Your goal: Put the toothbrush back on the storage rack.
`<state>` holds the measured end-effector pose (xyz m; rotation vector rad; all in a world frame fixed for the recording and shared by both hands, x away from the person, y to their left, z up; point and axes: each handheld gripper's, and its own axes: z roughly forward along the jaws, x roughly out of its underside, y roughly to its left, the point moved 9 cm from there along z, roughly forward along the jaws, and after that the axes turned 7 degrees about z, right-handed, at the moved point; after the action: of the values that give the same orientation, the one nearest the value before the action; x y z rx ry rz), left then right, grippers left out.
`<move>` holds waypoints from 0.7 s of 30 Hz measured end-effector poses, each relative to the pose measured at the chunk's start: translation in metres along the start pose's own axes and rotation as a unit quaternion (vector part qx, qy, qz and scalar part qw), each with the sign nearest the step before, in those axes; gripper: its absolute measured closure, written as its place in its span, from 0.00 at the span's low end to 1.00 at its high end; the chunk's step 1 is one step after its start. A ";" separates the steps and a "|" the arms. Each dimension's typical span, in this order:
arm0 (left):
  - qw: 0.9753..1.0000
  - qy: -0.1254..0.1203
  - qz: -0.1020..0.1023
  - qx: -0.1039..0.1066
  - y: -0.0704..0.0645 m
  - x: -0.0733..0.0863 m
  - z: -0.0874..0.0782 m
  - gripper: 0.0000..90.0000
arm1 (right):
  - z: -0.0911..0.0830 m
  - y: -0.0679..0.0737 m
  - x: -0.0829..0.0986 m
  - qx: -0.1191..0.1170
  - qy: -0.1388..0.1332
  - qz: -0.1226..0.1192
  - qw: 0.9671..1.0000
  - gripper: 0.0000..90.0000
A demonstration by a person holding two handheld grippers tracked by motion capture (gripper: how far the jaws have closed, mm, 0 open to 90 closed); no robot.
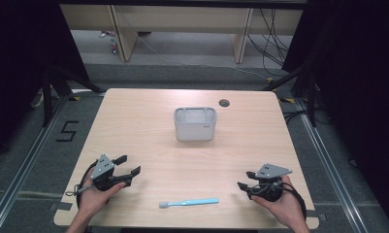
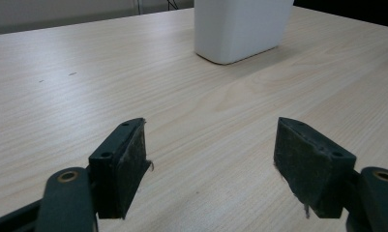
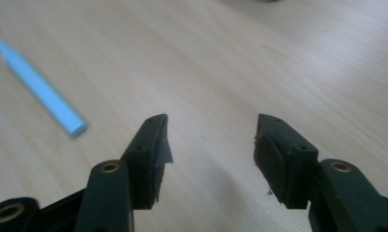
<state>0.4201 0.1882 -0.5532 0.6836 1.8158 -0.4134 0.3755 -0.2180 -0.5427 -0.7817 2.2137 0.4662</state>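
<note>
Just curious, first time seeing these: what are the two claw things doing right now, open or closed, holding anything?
Left gripper: open, holding nothing.
Right gripper: open, holding nothing; the blue toothbrush lies untouched.

Even overhead light on the table [image 1: 148, 121]; surroundings dark. Soft shadow beside the white container [image 2: 240, 29]. The toothbrush [image 3: 37, 87] is blurred in the right gripper view.

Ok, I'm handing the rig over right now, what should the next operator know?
Left gripper: open, holding nothing, at the near left of the table.
Right gripper: open, holding nothing, at the near right.
Toothbrush: flat near the front edge, between the grippers, untouched.
Bin: upright mid-table, looks empty.
Done: nothing yet.
Left: probably pick up the toothbrush and drop it in the bin; the right gripper looks closest to its handle end.
</note>
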 end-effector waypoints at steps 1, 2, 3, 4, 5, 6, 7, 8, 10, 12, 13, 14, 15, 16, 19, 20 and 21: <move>1.000 -0.001 0.003 0.000 0.000 0.000 0.000 0.30 | 0.000 0.005 0.001 -0.006 0.018 -0.006 1.000 0.53; 1.000 -0.005 0.003 0.002 -0.001 -0.001 0.001 0.30 | 0.001 0.006 0.000 -0.011 0.027 -0.037 0.999 0.53; 1.000 0.000 0.006 -0.001 -0.001 0.000 0.000 0.30 | 0.001 0.009 0.000 -0.014 0.036 -0.048 0.998 0.54; 1.000 -0.001 0.007 -0.001 -0.001 0.000 0.000 0.31 | 0.001 0.013 0.000 -0.020 0.048 -0.053 0.997 0.55; 1.000 -0.002 0.008 -0.003 -0.001 0.000 -0.001 0.31 | 0.001 0.014 -0.001 -0.024 0.058 -0.071 0.995 0.55; 1.000 -0.005 0.007 -0.004 -0.001 -0.001 0.000 0.31 | 0.000 0.016 -0.002 -0.025 0.067 -0.076 0.995 0.56; 1.000 -0.005 0.010 -0.004 -0.002 -0.001 0.000 0.31 | 0.001 0.019 -0.002 -0.028 0.072 -0.077 0.994 0.56; 1.000 -0.003 0.013 -0.005 -0.002 0.000 -0.001 0.31 | 0.000 0.020 -0.003 -0.033 0.082 -0.089 0.992 0.56; 1.000 -0.007 0.019 -0.002 -0.003 -0.001 0.001 0.31 | -0.001 0.023 -0.003 -0.037 0.101 -0.102 0.989 0.57; 1.000 0.000 0.021 -0.006 -0.003 0.000 0.000 0.31 | -0.002 0.023 -0.002 -0.038 0.123 -0.118 0.985 0.58; 1.000 0.002 0.022 -0.006 -0.003 0.000 0.000 0.31 | -0.005 0.026 -0.001 -0.042 0.139 -0.113 0.983 0.58; 1.000 0.003 0.024 -0.006 -0.003 0.000 0.000 0.31 | -0.005 0.027 0.000 -0.048 0.153 -0.124 0.979 0.59; 1.000 0.005 0.024 -0.006 -0.004 0.000 0.001 0.31 | -0.005 0.027 0.000 -0.057 0.160 -0.147 0.974 0.59; 1.000 0.005 0.024 -0.006 -0.004 0.000 0.001 0.31 | -0.005 0.027 0.000 -0.057 0.160 -0.147 0.974 0.59; 1.000 0.006 0.028 -0.007 -0.004 0.000 0.002 0.31 | -0.008 0.030 0.003 -0.065 0.200 -0.166 0.963 0.60; 1.000 0.005 0.030 -0.006 -0.005 0.000 0.002 0.31 | -0.008 0.030 0.004 -0.065 0.231 -0.185 0.953 0.61; 1.000 0.003 0.030 -0.006 -0.005 0.000 0.002 0.31 | -0.008 0.031 0.004 -0.066 0.235 -0.187 0.951 0.61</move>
<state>0.4187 0.1829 -0.5542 0.7294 1.7975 -0.3612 0.3489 -0.2010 -0.5376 -1.4786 2.3901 0.2546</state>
